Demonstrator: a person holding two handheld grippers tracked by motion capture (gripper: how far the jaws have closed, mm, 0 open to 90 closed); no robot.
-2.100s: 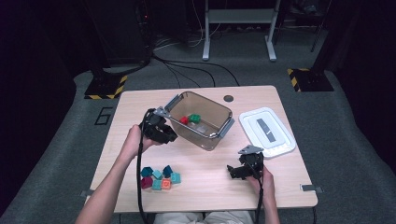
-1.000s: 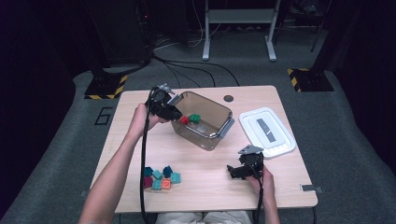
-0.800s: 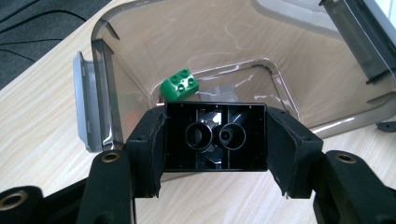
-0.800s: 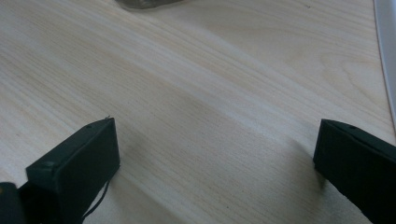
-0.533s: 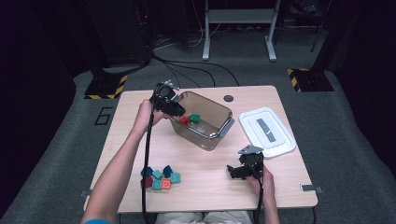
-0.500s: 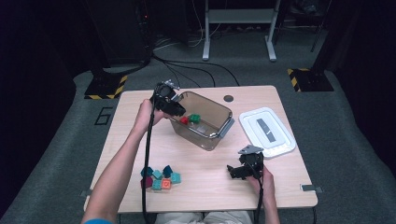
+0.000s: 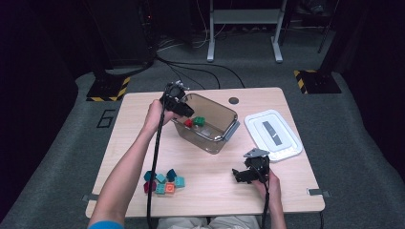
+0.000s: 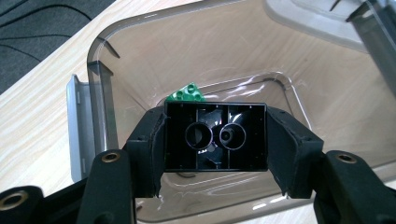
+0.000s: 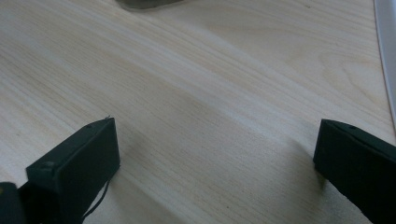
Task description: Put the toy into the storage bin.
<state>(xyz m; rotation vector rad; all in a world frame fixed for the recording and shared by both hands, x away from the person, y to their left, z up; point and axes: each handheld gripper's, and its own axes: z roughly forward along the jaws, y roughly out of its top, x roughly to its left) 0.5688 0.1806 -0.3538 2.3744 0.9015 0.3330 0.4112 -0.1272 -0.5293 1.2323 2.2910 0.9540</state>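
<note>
The left tongs (image 8: 215, 140) are clamped on a black block (image 8: 215, 136), one pad pressed against each of its short sides, with its hollow underside and two round tubes facing the left gripper view. In the high view these left tongs (image 7: 184, 109) hang over the near-left rim of the clear bin (image 7: 224, 130), which stands at the middle of the worktop (image 7: 138, 143). Inside the bin lie a green block (image 7: 199, 121) and a red block (image 7: 188, 122), just beside each other on the bottom; in the left gripper view the green block (image 8: 187, 92) peeks out just beyond the black one. The right tongs (image 7: 239, 176) rest low near the worktop's near right part, jaws spread wide apart with bare wood between them. A white lid (image 7: 273, 133) lies flat to the right of the bin, apart from it. A cluster of coloured blocks (image 7: 164, 181), teal, dark red and orange, sits on the near left of the worktop.
</note>
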